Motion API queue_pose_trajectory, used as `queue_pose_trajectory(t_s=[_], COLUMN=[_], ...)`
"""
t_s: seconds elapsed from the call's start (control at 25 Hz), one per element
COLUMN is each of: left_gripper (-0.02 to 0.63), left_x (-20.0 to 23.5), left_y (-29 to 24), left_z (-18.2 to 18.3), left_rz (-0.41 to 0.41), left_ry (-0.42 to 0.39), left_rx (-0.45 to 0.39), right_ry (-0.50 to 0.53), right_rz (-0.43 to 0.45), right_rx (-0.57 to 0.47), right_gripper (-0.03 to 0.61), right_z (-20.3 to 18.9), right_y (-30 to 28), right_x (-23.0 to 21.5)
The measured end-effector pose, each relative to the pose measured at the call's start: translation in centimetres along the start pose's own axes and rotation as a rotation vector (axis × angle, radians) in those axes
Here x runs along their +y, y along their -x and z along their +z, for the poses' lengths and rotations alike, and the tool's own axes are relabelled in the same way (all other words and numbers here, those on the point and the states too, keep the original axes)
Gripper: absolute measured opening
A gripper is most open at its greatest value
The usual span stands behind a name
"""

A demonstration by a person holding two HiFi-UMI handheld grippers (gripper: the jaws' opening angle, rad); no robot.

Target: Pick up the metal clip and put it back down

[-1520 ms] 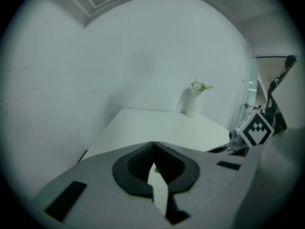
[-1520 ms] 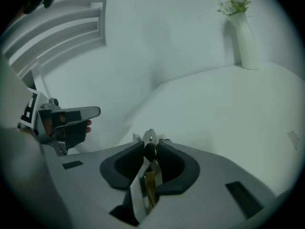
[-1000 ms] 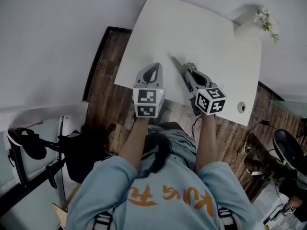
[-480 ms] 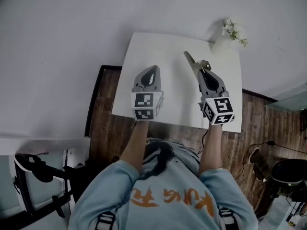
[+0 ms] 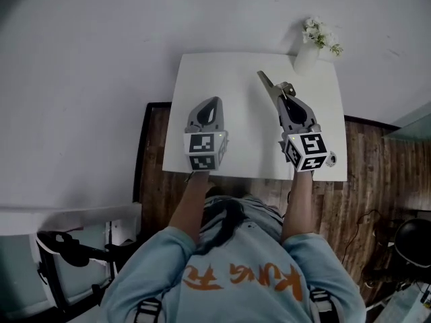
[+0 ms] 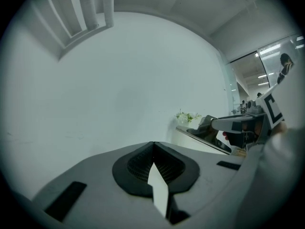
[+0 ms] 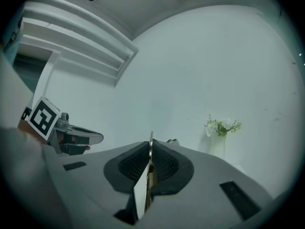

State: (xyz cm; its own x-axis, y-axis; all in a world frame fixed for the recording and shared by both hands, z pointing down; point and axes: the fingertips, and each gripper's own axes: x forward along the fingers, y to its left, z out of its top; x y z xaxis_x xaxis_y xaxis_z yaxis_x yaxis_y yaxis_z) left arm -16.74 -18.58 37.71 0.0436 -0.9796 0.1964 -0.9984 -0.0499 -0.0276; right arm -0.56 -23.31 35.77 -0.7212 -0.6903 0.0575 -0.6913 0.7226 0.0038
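Observation:
In the head view both grippers hang over the white table (image 5: 229,79). My right gripper (image 5: 277,93) is shut on the metal clip (image 5: 264,81), a thin flat strip that sticks out past the jaws toward the far left. The right gripper view shows the clip (image 7: 151,146) edge-on, pinched between the black pads (image 7: 164,163). My left gripper (image 5: 211,103) is over the table's left half, shut with nothing in it; its pads (image 6: 138,163) meet at the tip (image 6: 153,144). From the left gripper view the right gripper (image 6: 233,124) and the clip's strip (image 6: 202,138) show at the right.
A white vase with small flowers (image 5: 308,51) stands at the table's far right corner, also seen in the right gripper view (image 7: 218,144). A small round fitting (image 5: 331,159) sits at the near right corner. Dark wood floor (image 5: 151,153) lies left of the table, white wall beyond.
Over the last second the head view has swung, and the right gripper with the clip now sits farther right and farther out over the table. In the last half second almost nothing moved.

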Motion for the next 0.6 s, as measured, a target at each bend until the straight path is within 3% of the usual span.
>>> queue_pose_trajectory(t_s=[0.28,0.6], left_gripper=[0.023,0.024], left_x=[-1.3,-5.7], left_y=[-1.7,-5.4], left_z=[-3.2,-6.6], left_rz=[-0.032,-0.124], left_ry=[-0.007,-0.017], left_rx=[0.097,0.206], right_ry=[-0.101,-0.214], right_rz=[-0.08,-0.193], right_rx=[0.029,0.107], right_gripper=[0.035,0.035], right_z=[-3.4,-9.7], right_y=[0.5,1.3], right_x=[-3.9,-11.1])
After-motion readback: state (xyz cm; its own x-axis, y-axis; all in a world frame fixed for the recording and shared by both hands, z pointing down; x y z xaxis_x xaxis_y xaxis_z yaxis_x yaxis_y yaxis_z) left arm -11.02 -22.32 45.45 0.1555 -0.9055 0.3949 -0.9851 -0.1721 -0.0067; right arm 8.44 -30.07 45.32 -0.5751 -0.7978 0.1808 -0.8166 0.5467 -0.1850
